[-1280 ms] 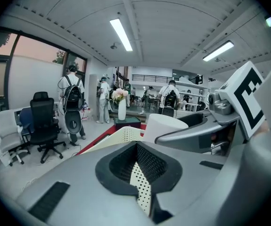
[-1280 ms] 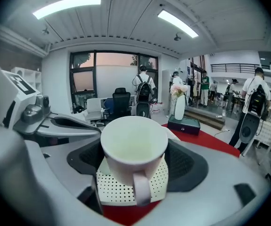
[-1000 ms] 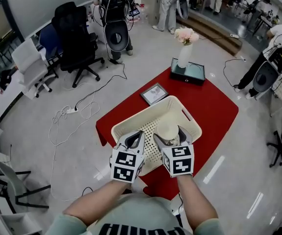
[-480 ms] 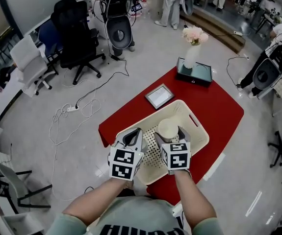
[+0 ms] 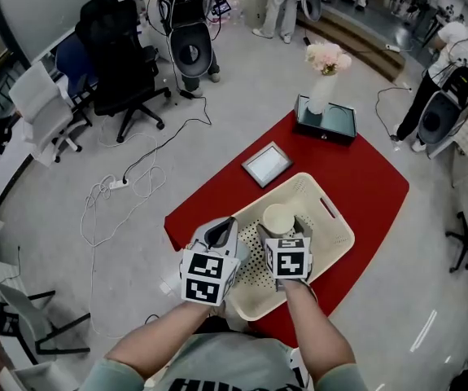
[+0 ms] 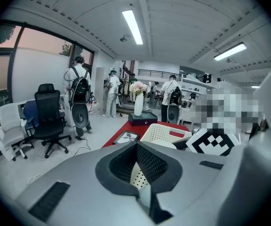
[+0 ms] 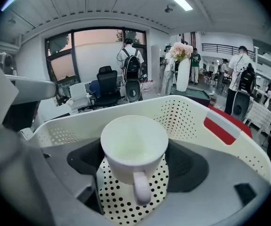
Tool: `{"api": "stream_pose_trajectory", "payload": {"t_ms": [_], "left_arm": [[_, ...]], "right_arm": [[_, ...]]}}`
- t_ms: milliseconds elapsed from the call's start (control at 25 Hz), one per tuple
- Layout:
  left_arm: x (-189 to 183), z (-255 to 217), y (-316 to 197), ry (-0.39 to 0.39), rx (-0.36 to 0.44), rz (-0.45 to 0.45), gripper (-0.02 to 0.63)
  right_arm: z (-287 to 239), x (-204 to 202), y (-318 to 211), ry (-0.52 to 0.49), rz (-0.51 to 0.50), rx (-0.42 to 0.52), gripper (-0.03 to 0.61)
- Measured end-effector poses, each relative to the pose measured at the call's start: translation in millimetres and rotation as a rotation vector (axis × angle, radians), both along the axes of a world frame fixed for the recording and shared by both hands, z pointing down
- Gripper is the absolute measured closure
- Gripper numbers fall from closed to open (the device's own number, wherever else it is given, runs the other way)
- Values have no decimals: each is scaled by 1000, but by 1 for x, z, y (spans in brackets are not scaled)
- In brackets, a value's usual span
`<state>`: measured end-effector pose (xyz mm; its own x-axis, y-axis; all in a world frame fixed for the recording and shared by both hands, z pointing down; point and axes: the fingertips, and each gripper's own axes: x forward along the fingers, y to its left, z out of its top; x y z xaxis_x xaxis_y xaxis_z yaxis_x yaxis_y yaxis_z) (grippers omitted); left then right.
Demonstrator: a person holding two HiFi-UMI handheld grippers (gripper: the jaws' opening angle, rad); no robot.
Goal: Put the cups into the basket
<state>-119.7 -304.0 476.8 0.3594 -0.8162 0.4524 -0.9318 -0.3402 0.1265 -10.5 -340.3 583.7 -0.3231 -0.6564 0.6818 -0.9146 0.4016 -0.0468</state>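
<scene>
A white cup (image 5: 279, 217) with a handle is held upright in my right gripper (image 5: 282, 224), which is shut on it. The cup (image 7: 134, 147) hangs inside the cream perforated basket (image 5: 332, 219), just above its dotted floor, handle toward the camera, with the basket wall (image 7: 192, 114) behind it. My left gripper (image 5: 220, 234) is at the basket's near left rim, shut with nothing in it. In the left gripper view the left gripper (image 6: 137, 163) has its jaws together, and the basket (image 6: 161, 132) lies beyond them. No other cup shows.
The basket sits on a red table (image 5: 376, 187). A framed picture (image 5: 266, 163) lies at the table's far left, and a vase of flowers (image 5: 325, 80) stands on a dark box (image 5: 326, 120) at the far end. Office chairs (image 5: 124, 51), floor cables (image 5: 120, 187) and people surround the table.
The head camera has drifted, so the table sits a little further right. The right gripper keeps the cup inside the basket; the left gripper stays at the near left rim.
</scene>
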Motion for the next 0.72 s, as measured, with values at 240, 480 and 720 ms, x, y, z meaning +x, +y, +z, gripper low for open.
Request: {"api": "stream_pose_trajectory", "payload": {"t_ms": [240, 480, 720], "left_arm": [[-4, 6, -6, 11, -9, 20, 607], [-11, 9, -7, 15, -13, 34, 606], [-15, 10, -9, 16, -20, 48, 606]], "right_arm": [[26, 0, -6, 21, 53, -42, 195], [39, -8, -4, 30, 75, -45, 195], [42, -11, -4, 48, 86, -40, 195]]}}
